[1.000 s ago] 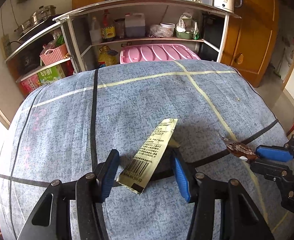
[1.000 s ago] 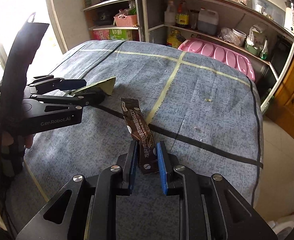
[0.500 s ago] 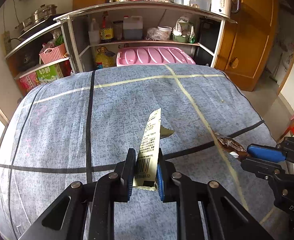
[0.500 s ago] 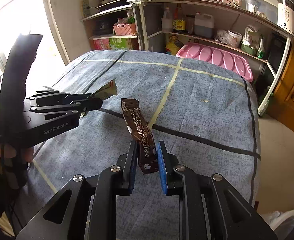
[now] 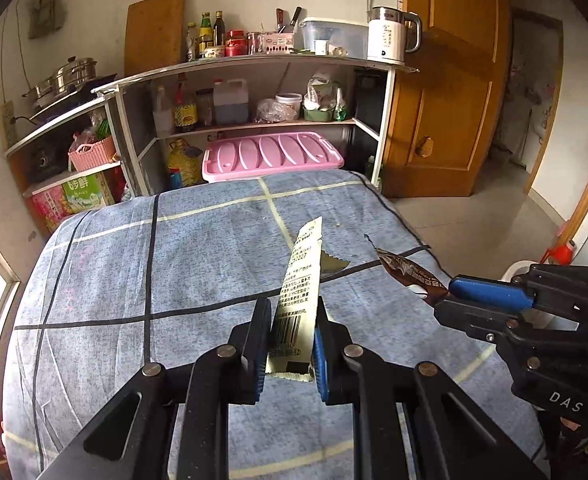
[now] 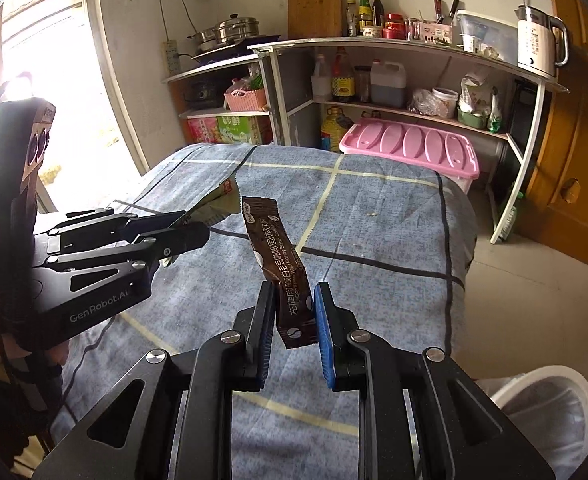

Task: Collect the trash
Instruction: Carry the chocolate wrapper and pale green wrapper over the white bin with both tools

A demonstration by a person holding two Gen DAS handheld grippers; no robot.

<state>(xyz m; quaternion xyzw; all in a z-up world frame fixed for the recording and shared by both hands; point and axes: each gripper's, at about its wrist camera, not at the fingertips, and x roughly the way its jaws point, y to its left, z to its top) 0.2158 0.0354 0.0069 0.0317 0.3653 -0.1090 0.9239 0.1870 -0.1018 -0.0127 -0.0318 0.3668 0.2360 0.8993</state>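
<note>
Left gripper (image 5: 290, 344): clamped on the lower end of the pale wrapper (image 5: 299, 288), blue pads pressing both flat faces near the barcode.
Right gripper (image 6: 294, 320): clamped on the lower end of the brown sachet (image 6: 282, 264), which sticks up and forward from between its pads.
Pale wrapper, place: stands forward and upward out of the left gripper, clear of the blue checked cloth (image 5: 174, 272) below it; a torn flap hangs off on its right side.
Brown sachet, place: held in the air ahead of the right gripper, over the cloth, just beside the tip of the left gripper as seen from the right wrist.
Weight: both look empty, so very light; they should carry with no sag in the grip.
Stiffness: thin film, limp beyond the pads; the free ends lean and will likely flutter on a fast swing.
Surface: glossy and probably slippery, so a flat pinch across the width suits it better than an edge hold.
Where to hold: near one end, pads on the broad faces, as both are gripped here; the hold looks secure.
Fragility: none that matters; crushing does no harm to trash.
White bin (image 6: 549, 396): its rim shows low and to the right of the right gripper, seemingly the drop point.
Risk: a wrapper clinging to a pad on release.
</note>
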